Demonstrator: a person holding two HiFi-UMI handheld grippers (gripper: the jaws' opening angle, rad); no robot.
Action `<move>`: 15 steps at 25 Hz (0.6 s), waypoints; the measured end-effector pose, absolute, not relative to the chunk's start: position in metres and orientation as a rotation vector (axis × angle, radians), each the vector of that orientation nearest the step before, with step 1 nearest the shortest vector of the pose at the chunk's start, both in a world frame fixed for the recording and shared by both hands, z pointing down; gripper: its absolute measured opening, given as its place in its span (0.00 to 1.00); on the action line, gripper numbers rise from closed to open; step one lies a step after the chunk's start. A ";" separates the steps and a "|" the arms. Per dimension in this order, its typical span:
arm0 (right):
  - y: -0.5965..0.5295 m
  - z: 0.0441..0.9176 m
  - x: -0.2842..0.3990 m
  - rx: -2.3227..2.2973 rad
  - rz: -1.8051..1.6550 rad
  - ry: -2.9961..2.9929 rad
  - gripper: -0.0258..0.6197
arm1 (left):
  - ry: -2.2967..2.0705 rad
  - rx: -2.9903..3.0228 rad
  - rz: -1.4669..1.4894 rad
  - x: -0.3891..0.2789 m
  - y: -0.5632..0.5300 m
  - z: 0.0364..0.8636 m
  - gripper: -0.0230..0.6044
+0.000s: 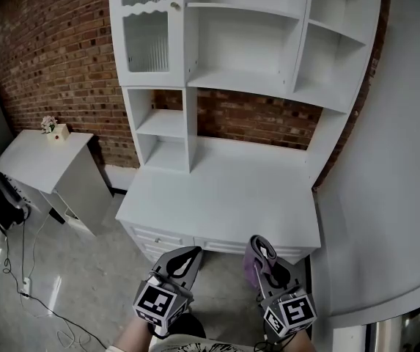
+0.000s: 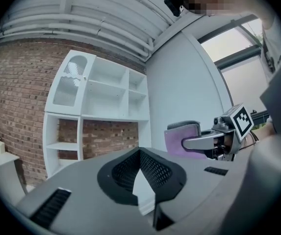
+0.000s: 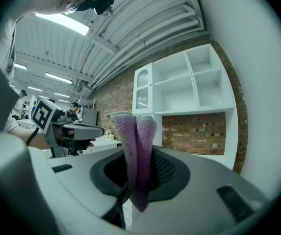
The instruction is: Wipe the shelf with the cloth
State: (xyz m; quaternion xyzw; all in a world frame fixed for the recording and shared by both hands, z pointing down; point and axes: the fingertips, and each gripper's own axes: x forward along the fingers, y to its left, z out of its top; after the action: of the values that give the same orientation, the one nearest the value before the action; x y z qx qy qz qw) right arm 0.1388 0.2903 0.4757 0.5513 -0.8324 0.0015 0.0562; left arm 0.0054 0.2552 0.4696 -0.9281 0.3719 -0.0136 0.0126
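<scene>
- Cloth (image 1: 253, 259): purple, folded double, pinched between the jaws of the right gripper (image 1: 262, 246). The right gripper view shows two thick plies standing up above the jaw tips, with a shorter end hanging below the black pads.
- Right gripper: jaws pressed onto the cloth, held low in front of the desk top (image 1: 224, 189). Its marker cube (image 1: 289, 314) faces the head camera.
- Left gripper (image 1: 188, 254): jaws pressed together at the tips, with nothing between them. It is held level with the right gripper, the two near each other but apart. Its marker cube (image 1: 157, 301) also faces up.
- Shelf unit (image 1: 246, 79): white, standing on the desk top against the brick wall (image 1: 56, 57). It has open compartments at centre and right, a ribbed glass door (image 1: 145, 41) at upper left, and two small open shelves below that door. The cloth is well apart from every shelf board and touches none.
- Side cabinet (image 1: 41, 160): white, left of the desk, with a small flower pot (image 1: 52, 127) on its top.
- Cables (image 1: 19, 270): trailing over the glossy floor at lower left.
</scene>
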 end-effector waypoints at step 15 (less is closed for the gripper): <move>0.074 0.468 0.118 1.794 -0.047 -2.405 0.16 | 1.052 -2.932 0.017 -0.028 0.035 0.456 0.06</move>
State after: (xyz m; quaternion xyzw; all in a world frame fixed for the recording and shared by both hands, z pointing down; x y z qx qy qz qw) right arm 0.1178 0.0742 0.4680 0.5964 -0.7995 -0.0155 0.0703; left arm -0.0279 0.0348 0.4559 -0.9411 0.3379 0.0056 0.0134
